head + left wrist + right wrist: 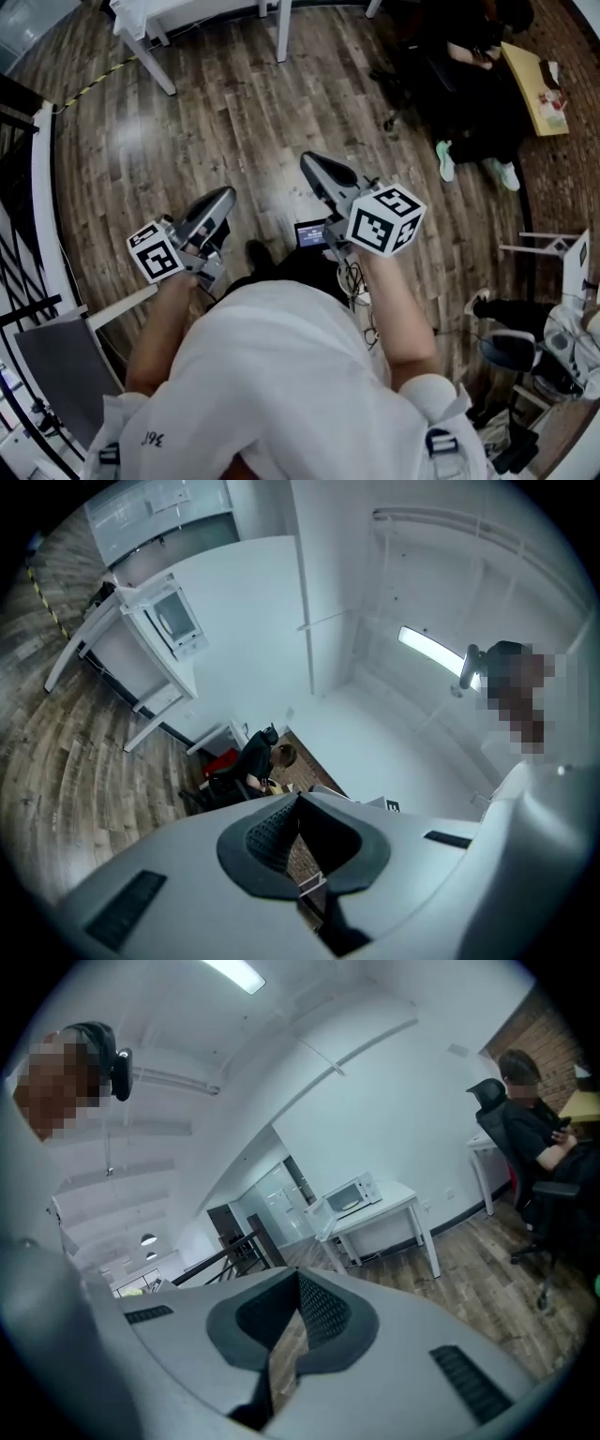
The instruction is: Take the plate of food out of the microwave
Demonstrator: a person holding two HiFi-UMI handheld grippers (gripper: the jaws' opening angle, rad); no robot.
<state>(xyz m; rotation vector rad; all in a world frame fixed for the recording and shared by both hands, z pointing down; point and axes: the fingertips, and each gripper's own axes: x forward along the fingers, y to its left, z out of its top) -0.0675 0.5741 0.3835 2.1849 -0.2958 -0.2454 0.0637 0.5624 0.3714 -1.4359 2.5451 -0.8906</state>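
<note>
A white microwave point(349, 1194) stands far off on a white table point(398, 1206), with its door swung open. It is too small for me to make out a plate inside. The left gripper view shows the same microwave point(173, 621), tilted and distant. My left gripper point(228, 194) and right gripper point(307, 161) are held out in front of my chest over the wooden floor. The jaws of the left gripper point(300, 803) are shut with nothing between them. So are those of the right gripper point(298, 1283).
A person sits in a black office chair point(469, 56) at a yellow desk point(534, 84) on the far right. White table legs point(150, 47) stand at the top of the head view. A black railing point(19, 234) runs along the left. Another person point(572, 337) is at the right edge.
</note>
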